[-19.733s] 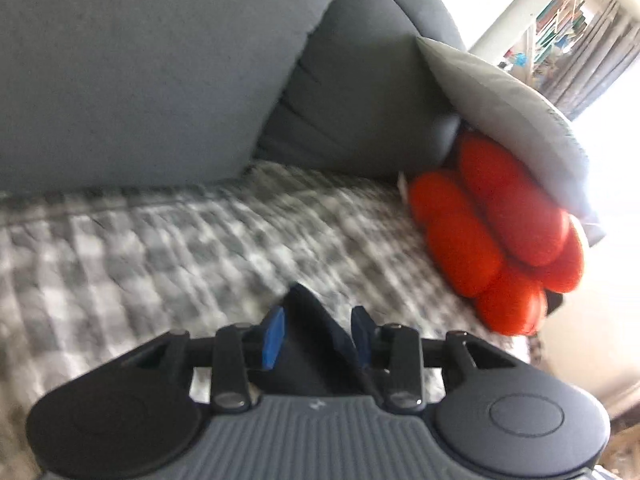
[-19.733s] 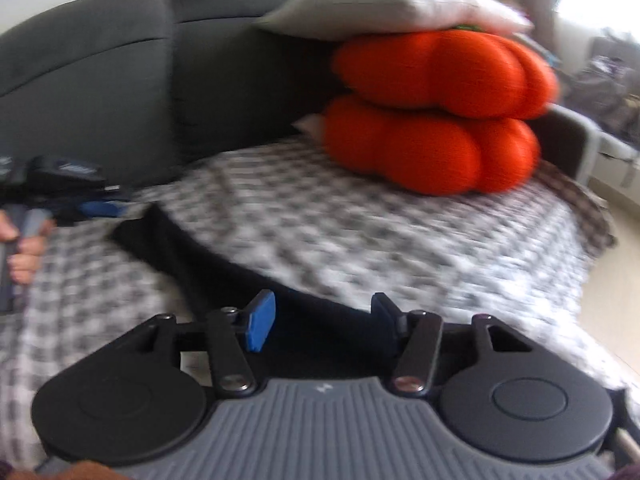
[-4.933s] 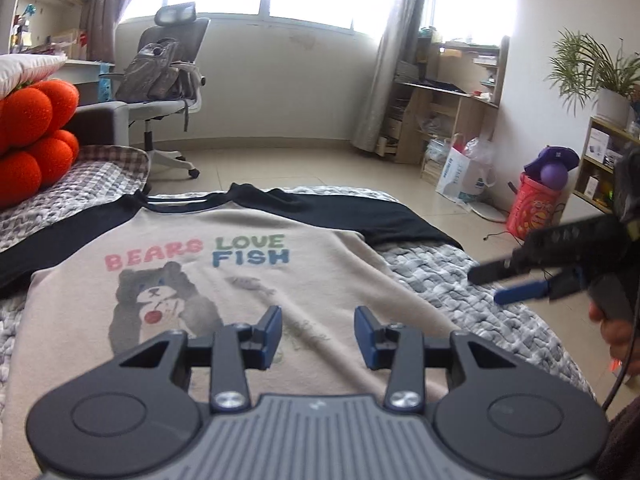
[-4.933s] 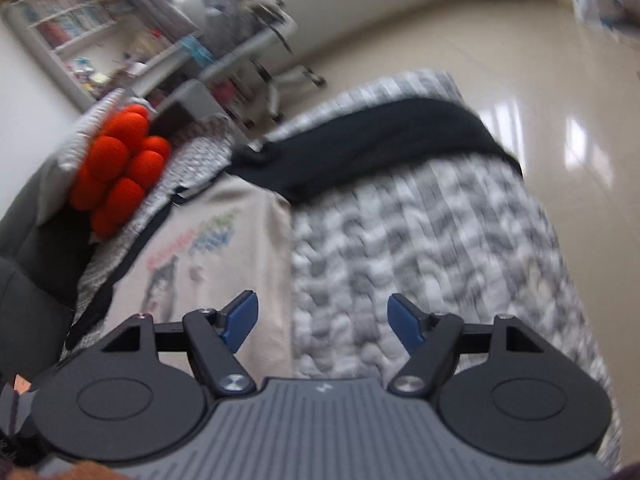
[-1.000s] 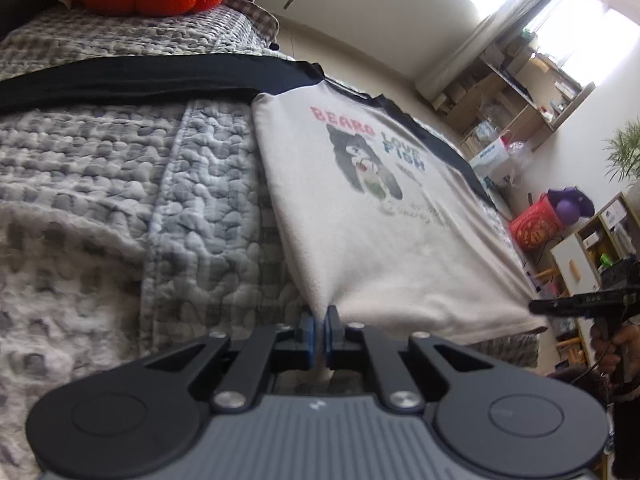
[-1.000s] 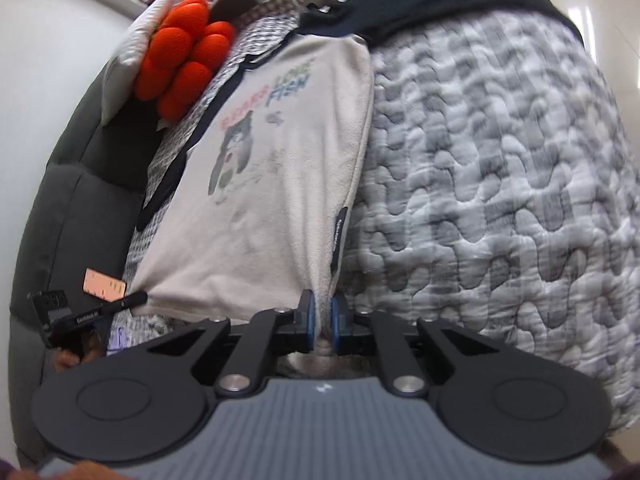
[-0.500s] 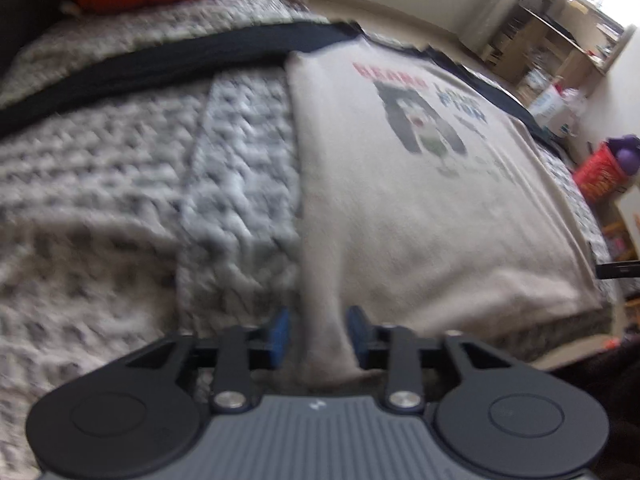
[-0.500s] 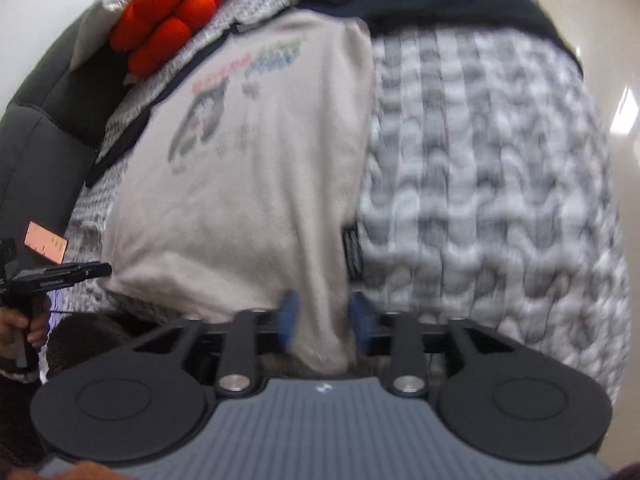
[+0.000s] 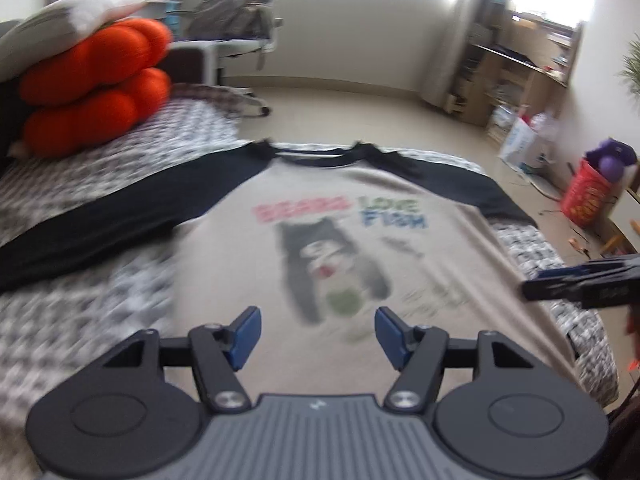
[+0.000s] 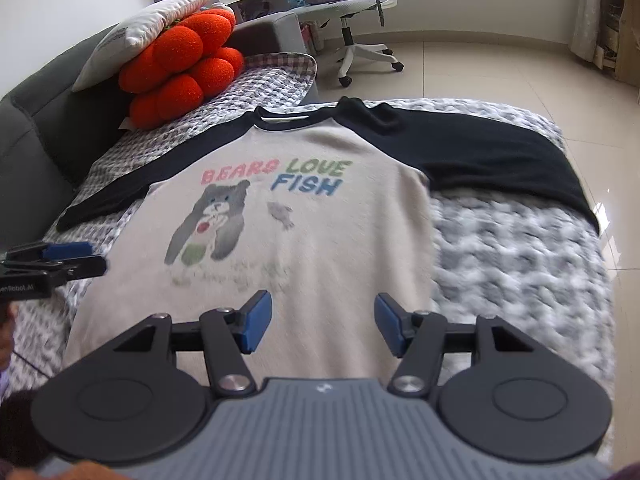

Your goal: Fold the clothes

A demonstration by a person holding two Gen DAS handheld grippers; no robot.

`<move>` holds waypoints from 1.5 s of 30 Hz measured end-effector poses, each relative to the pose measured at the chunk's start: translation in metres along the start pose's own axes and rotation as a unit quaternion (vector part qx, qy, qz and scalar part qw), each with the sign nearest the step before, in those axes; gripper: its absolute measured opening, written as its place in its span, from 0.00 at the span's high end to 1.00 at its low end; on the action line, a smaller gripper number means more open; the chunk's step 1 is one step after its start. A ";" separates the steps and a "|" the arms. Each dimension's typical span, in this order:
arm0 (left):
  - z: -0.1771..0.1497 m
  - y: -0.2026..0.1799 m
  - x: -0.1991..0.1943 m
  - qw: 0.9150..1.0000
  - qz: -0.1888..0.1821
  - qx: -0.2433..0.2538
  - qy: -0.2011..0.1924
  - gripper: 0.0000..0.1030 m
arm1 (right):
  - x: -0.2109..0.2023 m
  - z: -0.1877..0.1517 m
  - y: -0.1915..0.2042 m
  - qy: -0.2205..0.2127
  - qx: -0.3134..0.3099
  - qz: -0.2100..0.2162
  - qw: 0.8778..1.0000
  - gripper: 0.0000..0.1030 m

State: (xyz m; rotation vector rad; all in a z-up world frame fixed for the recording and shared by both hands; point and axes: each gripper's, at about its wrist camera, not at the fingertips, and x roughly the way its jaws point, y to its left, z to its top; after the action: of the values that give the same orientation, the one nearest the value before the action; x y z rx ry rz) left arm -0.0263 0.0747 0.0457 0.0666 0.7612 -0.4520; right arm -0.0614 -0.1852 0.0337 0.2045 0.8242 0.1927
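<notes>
A beige shirt (image 9: 240,264) (image 10: 320,232) with black sleeves and a bear print lies flat, front up, on the grey checked quilt (image 10: 512,248). Its collar points away from me and both sleeves spread sideways. My left gripper (image 9: 317,334) hovers over the lower part of the shirt. Its jaws are opening and nothing is between them. My right gripper (image 10: 323,328) hangs over the hem area, jaws also opening and empty. Each gripper shows at the edge of the other's view: the right gripper (image 9: 540,280), the left gripper (image 10: 94,260).
Orange round cushions (image 10: 180,60) under a white pillow (image 10: 148,28) lean on the grey sofa back (image 10: 36,120) at the far left. An office chair (image 10: 352,12) stands on the tiled floor beyond. Shelves (image 9: 520,76) and a red basket (image 9: 588,196) are at the right.
Both grippers were shut on the shirt's bottom corners. They have opened, let the cloth go, and swung inward and a little up, so each now looks along the shirt's middle.
</notes>
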 end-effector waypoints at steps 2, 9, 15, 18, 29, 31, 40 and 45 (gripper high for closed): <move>0.005 -0.011 0.016 1.000 -0.001 0.018 -0.002 0.36 | 0.012 0.002 0.006 -0.002 -0.002 -0.002 1.000 0.41; -0.011 -0.018 0.068 0.998 0.012 0.057 0.022 0.35 | 0.044 -0.004 0.010 0.011 -0.002 -0.017 1.000 0.40; -0.023 -0.021 0.054 0.996 0.019 0.079 0.044 0.33 | 0.035 -0.013 0.008 0.029 -0.016 -0.010 0.999 0.35; -0.008 -0.022 0.045 0.997 0.004 0.048 0.054 0.33 | 0.028 -0.005 0.002 0.048 0.003 -0.009 0.999 0.34; 0.041 -0.069 0.047 0.999 -0.013 0.049 -0.014 0.17 | 0.012 0.043 -0.059 -0.016 0.135 -0.024 0.990 0.32; 0.039 -0.075 0.058 0.998 -0.016 0.049 -0.023 0.17 | 0.020 0.047 -0.070 -0.020 0.154 -0.036 0.987 0.32; 0.022 -0.056 0.110 0.995 0.066 0.074 0.021 0.17 | 0.055 0.058 -0.109 -0.052 0.246 -0.069 0.965 0.32; 0.027 -0.044 0.117 0.997 0.063 0.039 0.031 0.17 | 0.050 0.070 -0.123 -0.088 0.293 -0.066 0.950 0.32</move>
State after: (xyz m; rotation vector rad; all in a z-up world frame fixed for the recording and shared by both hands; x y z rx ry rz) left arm 0.0471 -0.0142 -0.0098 0.2010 0.7960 -0.3608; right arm 0.0354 -0.2981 0.0135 0.7124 0.6969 -0.2023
